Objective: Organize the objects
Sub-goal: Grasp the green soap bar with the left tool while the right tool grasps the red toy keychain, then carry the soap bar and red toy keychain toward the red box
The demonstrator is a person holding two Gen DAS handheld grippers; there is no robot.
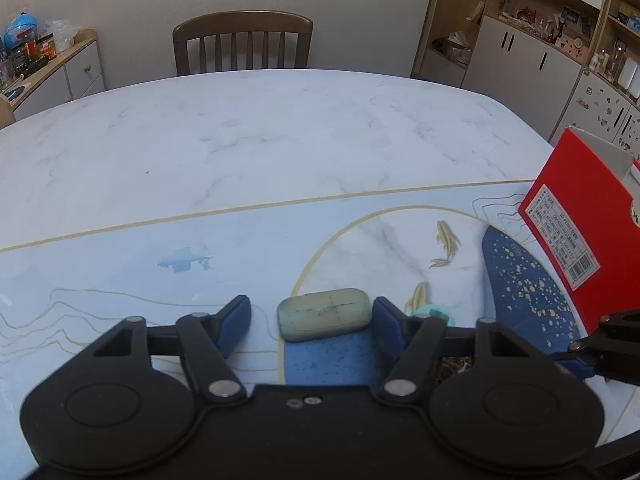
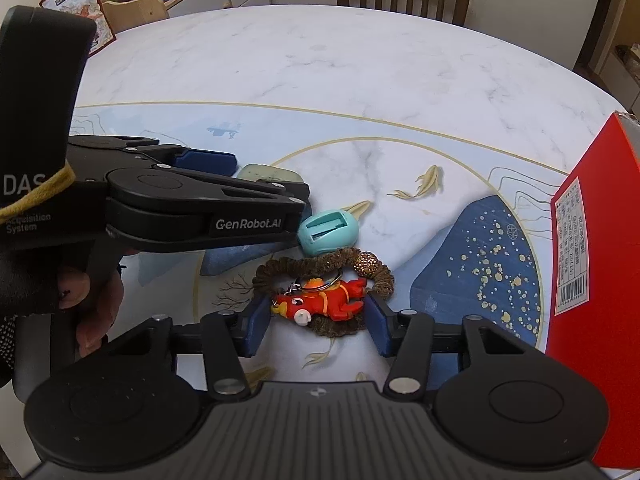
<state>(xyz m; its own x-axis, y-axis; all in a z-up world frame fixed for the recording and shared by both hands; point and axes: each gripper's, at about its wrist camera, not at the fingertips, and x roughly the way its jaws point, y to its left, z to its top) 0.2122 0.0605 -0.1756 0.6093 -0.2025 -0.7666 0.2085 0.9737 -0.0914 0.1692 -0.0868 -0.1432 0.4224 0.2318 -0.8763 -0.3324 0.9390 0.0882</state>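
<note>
On the table [image 1: 240, 140], left gripper [image 1: 311, 318] sits open around the soap [image 1: 323, 314], pads not touching. Right gripper [image 2: 318, 316] is open around the red keychain [image 2: 320, 300], box [image 2: 600, 264] to the right.

Two hand-held grippers are showing: the left hand-held gripper [image 1: 311, 322] and the right hand-held gripper [image 2: 318, 322]. One pale green soap bar [image 1: 324, 314] is lying on the tabletop [image 1: 240, 140]. One mint egg-shaped sharpener [image 2: 328, 233] is sitting nearby. One brown hair scrunchie [image 2: 376, 276] is lying there, with one red fish keychain [image 2: 320, 302] resting on it. One red box [image 2: 600, 280] is standing at the right edge. One wooden chair [image 1: 243, 42] is standing behind.
</note>
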